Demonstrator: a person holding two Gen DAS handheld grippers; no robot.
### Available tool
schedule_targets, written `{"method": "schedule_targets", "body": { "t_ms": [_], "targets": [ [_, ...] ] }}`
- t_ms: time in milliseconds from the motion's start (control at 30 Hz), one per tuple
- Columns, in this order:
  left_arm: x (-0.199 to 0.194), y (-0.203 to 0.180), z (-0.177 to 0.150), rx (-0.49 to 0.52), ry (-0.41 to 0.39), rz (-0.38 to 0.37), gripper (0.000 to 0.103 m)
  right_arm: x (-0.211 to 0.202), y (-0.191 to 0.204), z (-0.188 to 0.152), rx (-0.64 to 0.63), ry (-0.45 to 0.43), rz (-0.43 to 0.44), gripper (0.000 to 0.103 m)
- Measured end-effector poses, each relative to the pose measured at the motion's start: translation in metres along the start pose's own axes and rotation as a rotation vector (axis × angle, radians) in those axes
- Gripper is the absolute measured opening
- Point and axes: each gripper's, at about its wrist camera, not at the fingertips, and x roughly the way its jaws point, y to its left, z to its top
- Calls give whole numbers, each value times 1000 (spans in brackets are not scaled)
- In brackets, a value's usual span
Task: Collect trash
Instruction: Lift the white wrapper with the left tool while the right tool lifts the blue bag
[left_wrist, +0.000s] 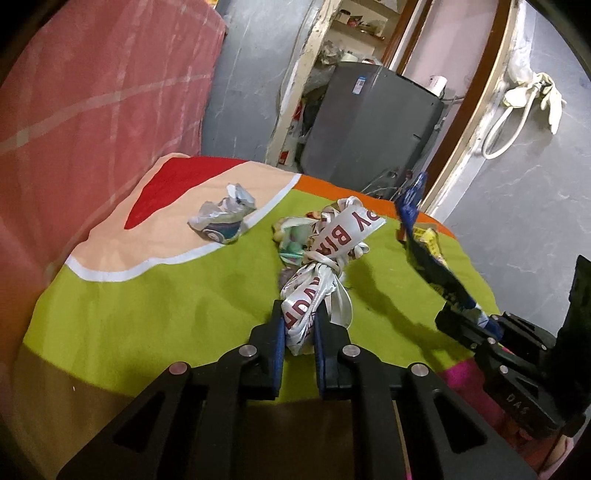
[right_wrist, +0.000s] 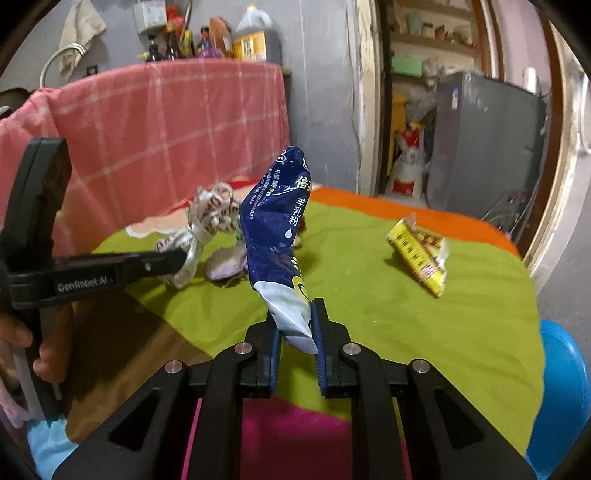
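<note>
At the far left a pink checked cloth (left_wrist: 92, 96) hangs behind the table, which is covered by a sheet (left_wrist: 166, 295) of green, peach, red and orange patches. On the peach patch lies a crumpled wrapper (left_wrist: 223, 214), untouched and well apart from both grippers.

Next comes the ribbon (left_wrist: 325, 258), a knotted white band with red lettering. The left gripper (left_wrist: 299, 325) is pinching its near end between the blue pads, jaws drawn nearly together on it. The far end of the ribbon trails towards a small heap of pale scraps (left_wrist: 291, 236) beside it; whether the ribbon has fully left the sheet I cannot tell. In the right wrist view a hand (right_wrist: 22, 350) shows on this gripper's handle.

Further right, the right gripper (right_wrist: 295, 332) is pinching the pale lower end of a blue pouch (right_wrist: 277, 229), which stands up clear of the sheet above the jaws. Right again, a yellow packet (right_wrist: 421, 254) lies on the green near the orange edge, not yet picked up. At the far right edge, below the table, part of a blue basin (right_wrist: 561, 387) shows; it may be where the trash goes, though I cannot be sure.

So the job looks to be in its early to middle part: two pieces are in hand but not yet dropped anywhere, and the wrapper, the scraps and the packet are still to be gathered.
</note>
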Motion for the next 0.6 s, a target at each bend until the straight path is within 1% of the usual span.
{"method": "schedule_targets", "body": {
  "t_ms": [133,267,367,600],
  "targets": [
    [-9,-15,-3,23,-39,-22,11,-21,0,-5,6,-76,-27,13],
    [-21,-40,-2,61,-100,-50,11,-44,-9,-8,45,-148,-66,13],
    [-25,-59,1,88,-136,-74,11,-62,-21,-7,74,-195,-102,13],
    [-23,-121,11,164,-213,-146,11,-107,-60,-9,144,-300,-210,13]
  ]
}}
